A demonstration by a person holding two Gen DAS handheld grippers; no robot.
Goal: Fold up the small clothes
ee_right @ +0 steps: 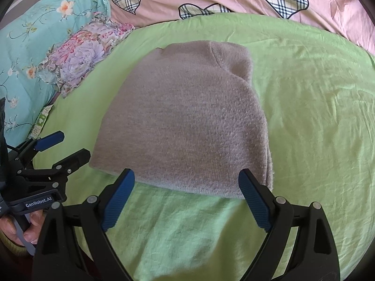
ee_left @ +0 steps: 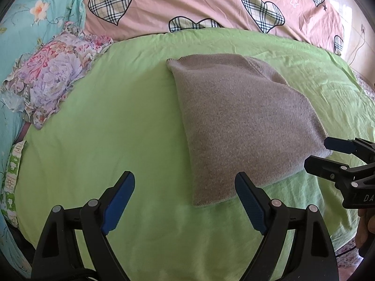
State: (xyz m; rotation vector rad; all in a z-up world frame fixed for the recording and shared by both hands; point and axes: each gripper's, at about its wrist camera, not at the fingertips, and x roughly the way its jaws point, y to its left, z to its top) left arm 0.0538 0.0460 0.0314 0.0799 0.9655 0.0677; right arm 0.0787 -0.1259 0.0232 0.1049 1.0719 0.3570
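A grey knitted garment [ee_left: 239, 121] lies folded into a compact rectangle on a light green sheet [ee_left: 117, 121]; it also shows in the right wrist view [ee_right: 185, 121]. My left gripper [ee_left: 185, 182] is open and empty, just short of the garment's near left corner. My right gripper [ee_right: 186, 180] is open and empty at the garment's near edge. The right gripper also shows at the right edge of the left wrist view [ee_left: 328, 157], and the left gripper at the left of the right wrist view [ee_right: 70, 145].
A floral ruffled cloth [ee_left: 51, 79] lies at the sheet's far left, by a turquoise flowered quilt [ee_left: 28, 23]. A pink quilt with plaid hearts [ee_left: 199, 2] lies behind. The green sheet [ee_right: 316, 117] spreads wide to the right.
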